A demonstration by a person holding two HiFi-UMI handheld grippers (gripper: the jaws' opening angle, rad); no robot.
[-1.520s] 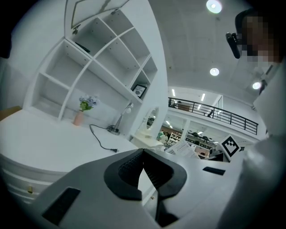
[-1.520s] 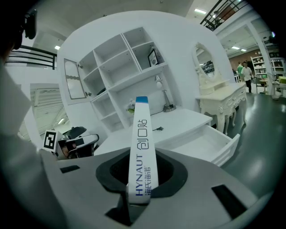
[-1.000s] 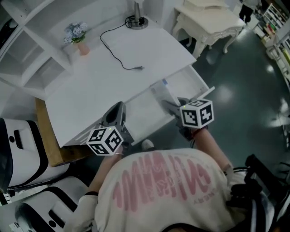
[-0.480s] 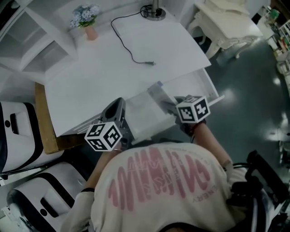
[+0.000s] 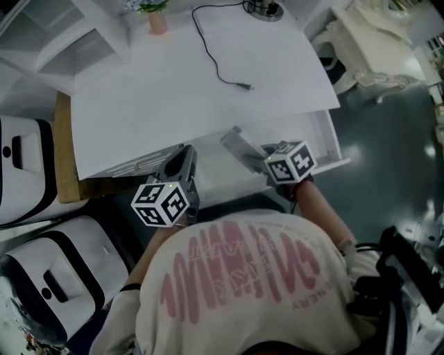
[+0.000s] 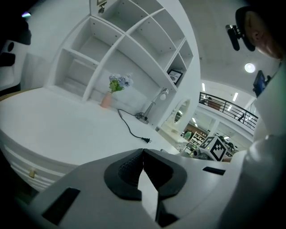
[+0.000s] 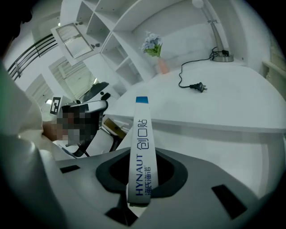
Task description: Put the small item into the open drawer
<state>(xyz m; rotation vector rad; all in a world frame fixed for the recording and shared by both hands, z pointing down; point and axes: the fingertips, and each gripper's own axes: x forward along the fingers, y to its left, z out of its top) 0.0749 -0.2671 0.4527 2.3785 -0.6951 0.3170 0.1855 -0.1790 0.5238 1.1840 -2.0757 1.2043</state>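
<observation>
- Clamped narrowly, the right gripper (image 7: 141, 185) had its jaws pressed on the lower end of a slim white box (image 7: 142, 143). The box stood up between the pads with its blue-tipped end pointing away from me. I read "HYNAUT" in blue along its side.
- From the head view, I saw that box held tilted over the open drawer (image 5: 330, 139), which was pulled out from under the front edge of the white desk (image 5: 173, 90). The box's far end pointed toward the desk edge. I could not tell whether the box touched the drawer's floor.
- At the drawer's left end, the left gripper (image 6: 143, 154) had its jaw tips brought together with nothing between them. It pointed toward the desk front, and its marker cube was just above my shirt in the head view.
- On the desk top, a black cable (image 5: 216, 61) ran from the lamp base (image 5: 267, 8) at the back. It ended in a loose plug (image 5: 244, 86) lying well apart from the drawer.
- At the desk's back edge, a pink vase of flowers (image 5: 157, 19) stood beside the white shelving (image 5: 62, 35).
- Nothing else lay on the desk near either gripper.
</observation>
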